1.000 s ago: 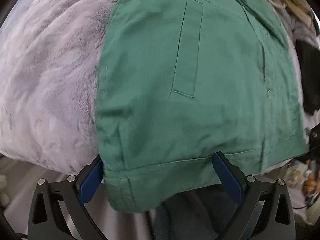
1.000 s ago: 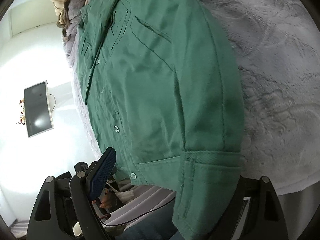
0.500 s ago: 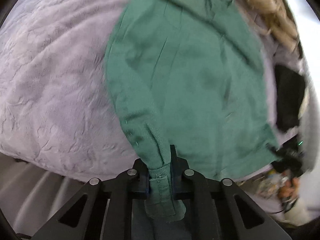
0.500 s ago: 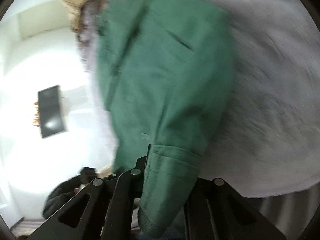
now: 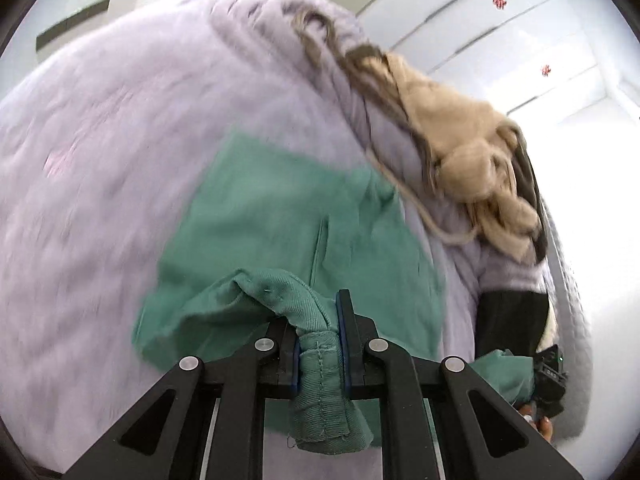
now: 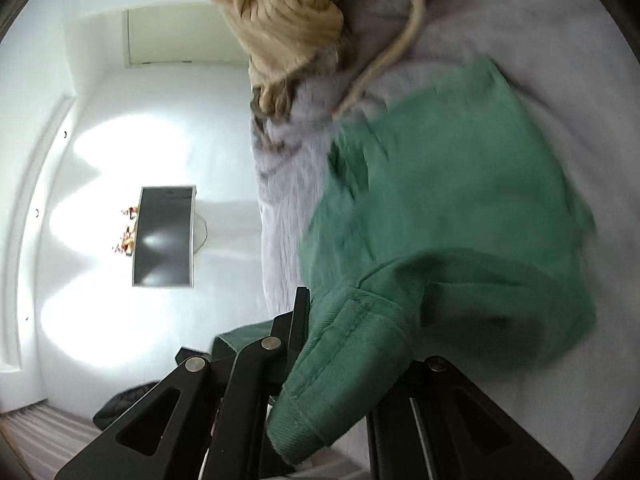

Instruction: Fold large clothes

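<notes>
A green shirt (image 5: 288, 216) lies on a fluffy lilac blanket (image 5: 104, 160), its near hem lifted off the bed. My left gripper (image 5: 320, 344) is shut on a bunched corner of that hem, and the cloth hangs out below the blue pads. In the right wrist view the same green shirt (image 6: 460, 208) is doubled over. My right gripper (image 6: 348, 320) is shut on its thick stitched hem corner, which drapes over and hides the right finger. At the lower right of the left wrist view the other gripper (image 5: 548, 376) shows, holding green cloth.
A beige knitted garment (image 5: 460, 152) lies bunched at the far side of the bed, also seen as the beige garment (image 6: 280, 12). A dark item (image 5: 508, 320) sits at the bed's right edge. A wall-mounted dark screen (image 6: 164, 236) hangs on the white wall.
Both grippers went from open around the shirt's hem to shut on its corners. Both then rose and moved toward the far side, carrying the hem over the shirt body.
</notes>
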{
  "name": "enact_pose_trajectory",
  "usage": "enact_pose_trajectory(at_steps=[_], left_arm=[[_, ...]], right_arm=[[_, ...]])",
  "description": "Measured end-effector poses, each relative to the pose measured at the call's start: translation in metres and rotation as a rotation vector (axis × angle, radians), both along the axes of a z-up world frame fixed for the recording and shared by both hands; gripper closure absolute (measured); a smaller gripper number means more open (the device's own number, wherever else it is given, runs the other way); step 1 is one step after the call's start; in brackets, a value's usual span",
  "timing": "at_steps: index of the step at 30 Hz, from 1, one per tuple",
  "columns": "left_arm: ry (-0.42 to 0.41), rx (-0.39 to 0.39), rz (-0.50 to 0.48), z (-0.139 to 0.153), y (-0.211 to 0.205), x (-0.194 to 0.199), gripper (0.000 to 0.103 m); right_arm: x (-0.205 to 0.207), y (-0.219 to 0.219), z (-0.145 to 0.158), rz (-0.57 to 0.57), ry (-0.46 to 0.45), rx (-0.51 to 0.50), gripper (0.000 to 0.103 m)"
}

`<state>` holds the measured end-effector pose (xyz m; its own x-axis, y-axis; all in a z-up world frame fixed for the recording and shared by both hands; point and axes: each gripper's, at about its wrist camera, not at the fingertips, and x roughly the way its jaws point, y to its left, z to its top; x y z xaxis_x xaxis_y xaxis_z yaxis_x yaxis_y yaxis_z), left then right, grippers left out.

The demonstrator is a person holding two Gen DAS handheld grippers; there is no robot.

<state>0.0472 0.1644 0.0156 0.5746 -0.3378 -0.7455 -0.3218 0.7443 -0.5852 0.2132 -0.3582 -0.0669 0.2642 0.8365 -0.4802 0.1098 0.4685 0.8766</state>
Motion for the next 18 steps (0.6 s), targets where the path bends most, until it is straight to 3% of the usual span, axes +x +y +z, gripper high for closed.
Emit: enact_pose_trajectory(at_steps=[6,12,15,16,17,18], left_arm=[[0.002,0.087,0.011,-0.042,0.004,0.103,0.087],[0.089,0.177,-0.023,-0.109,0.006,0.155,0.087],[0.113,0.215,-0.041,-0.122,0.004,0.164,0.082],[0.113,0.216,-0.051,-0.122,0.004,0.164,0.076],[0.109,0.217,-0.063,-0.12,0.005,0.164,0.069],[0.1,0.22,-0.068,-0.116,0.005,0.162,0.049]], right_arm=[[0.094,0.02,-0.046,-0.009,0.024,-0.137,0.096],[0.124,0.023,-0.107,-0.071,0.095,-0.212,0.089],[0.116,0.016,-0.118,-0.14,0.108,-0.158,0.073],[0.112,0.014,-0.116,-0.157,0.104,-0.148,0.053],[0.109,0.011,-0.112,-0.174,0.093,-0.147,0.034],[0.107,0.01,-0.103,-0.191,0.068,-0.159,0.033]])
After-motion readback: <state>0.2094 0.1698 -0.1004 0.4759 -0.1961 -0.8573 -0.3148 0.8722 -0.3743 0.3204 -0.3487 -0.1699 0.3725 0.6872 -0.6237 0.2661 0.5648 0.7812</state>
